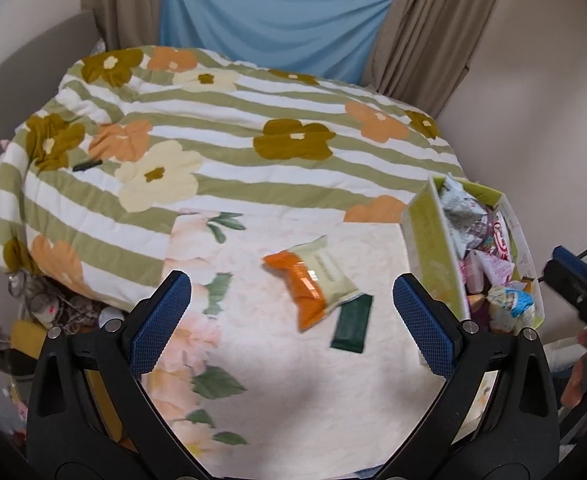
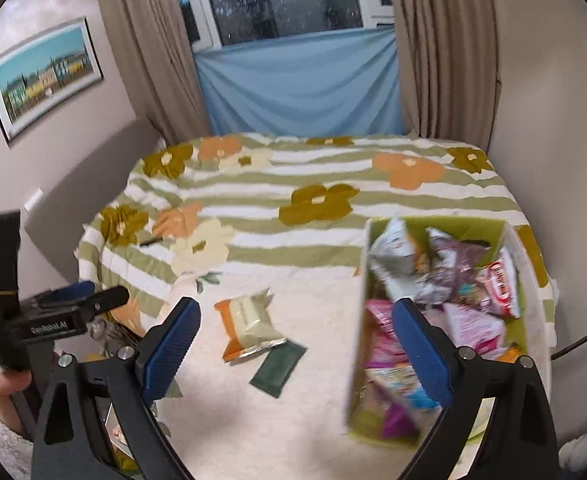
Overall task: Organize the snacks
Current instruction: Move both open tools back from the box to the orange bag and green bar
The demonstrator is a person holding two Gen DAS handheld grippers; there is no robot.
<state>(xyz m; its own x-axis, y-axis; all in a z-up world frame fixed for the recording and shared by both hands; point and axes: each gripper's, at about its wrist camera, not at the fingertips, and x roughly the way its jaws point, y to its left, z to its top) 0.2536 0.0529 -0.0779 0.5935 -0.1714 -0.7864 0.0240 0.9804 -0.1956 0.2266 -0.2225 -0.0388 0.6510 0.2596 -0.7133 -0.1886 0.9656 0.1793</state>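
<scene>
Green box brims with mixed snack packets; left tongs and right tongs both gape, gripping nothing.

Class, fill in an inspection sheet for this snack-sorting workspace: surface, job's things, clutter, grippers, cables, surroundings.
Surface: cream floral blanket over a striped flowered quilt.
Job's things: green box full of snack packets; orange-and-cream packet overlapping a dark green sachet, both outside it.
Clutter: small dark object on the quilt.
Grippers: left gripper and right gripper, jaws open, empty.
Cables: black cable at right.
Surroundings: curtains, blue cloth, window, framed picture.
</scene>
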